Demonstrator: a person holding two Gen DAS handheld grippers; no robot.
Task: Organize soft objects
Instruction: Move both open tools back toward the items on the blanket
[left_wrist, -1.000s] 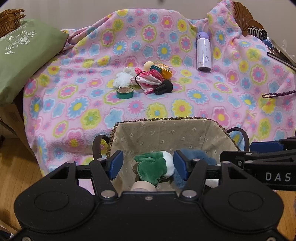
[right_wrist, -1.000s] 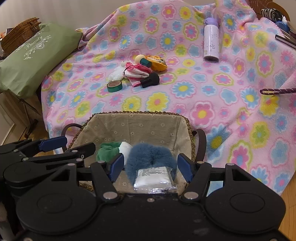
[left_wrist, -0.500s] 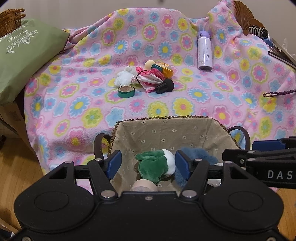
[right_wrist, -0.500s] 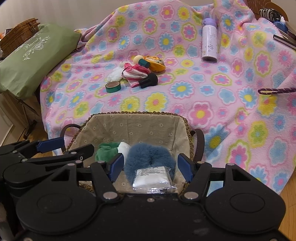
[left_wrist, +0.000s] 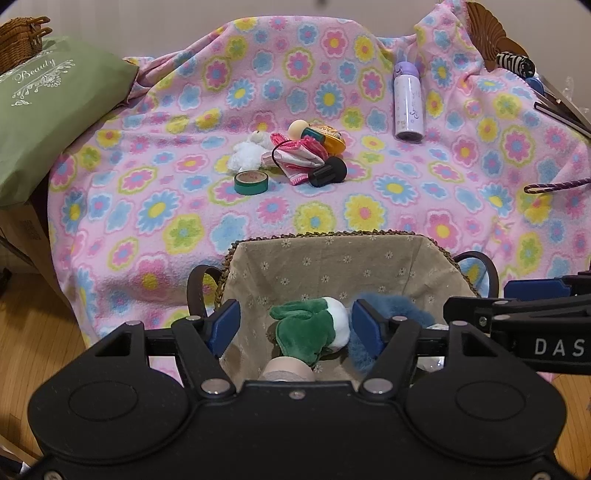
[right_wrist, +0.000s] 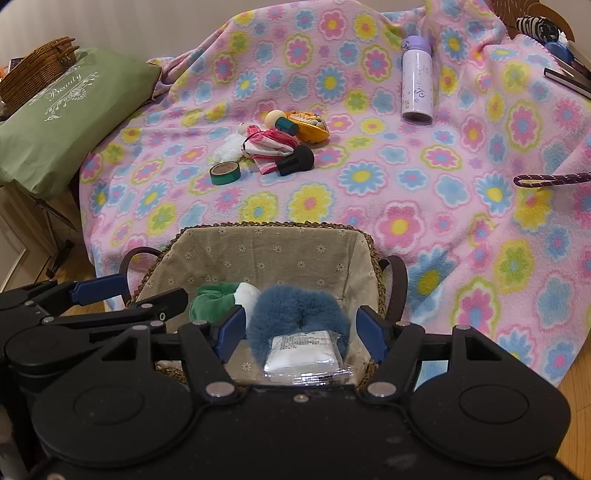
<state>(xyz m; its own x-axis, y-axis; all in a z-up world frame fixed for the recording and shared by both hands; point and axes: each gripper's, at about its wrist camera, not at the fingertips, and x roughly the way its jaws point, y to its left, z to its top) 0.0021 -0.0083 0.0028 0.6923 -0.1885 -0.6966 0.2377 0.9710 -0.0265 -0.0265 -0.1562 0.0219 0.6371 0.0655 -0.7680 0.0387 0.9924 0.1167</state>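
Flowered blanket (left_wrist: 177, 206) beyond lined basket (left_wrist: 332, 254); both grippers' jaws wide apart, empty.

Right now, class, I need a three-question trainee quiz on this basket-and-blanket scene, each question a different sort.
1. True or false: the green plush lies inside the lined basket.
2. Which item stands upright on the blanket? A) purple bottle B) green tape roll C) black brush
3. Fill in: each hand-held gripper, left and right, is ____.

Key: 1 true; 2 A; 3 open.
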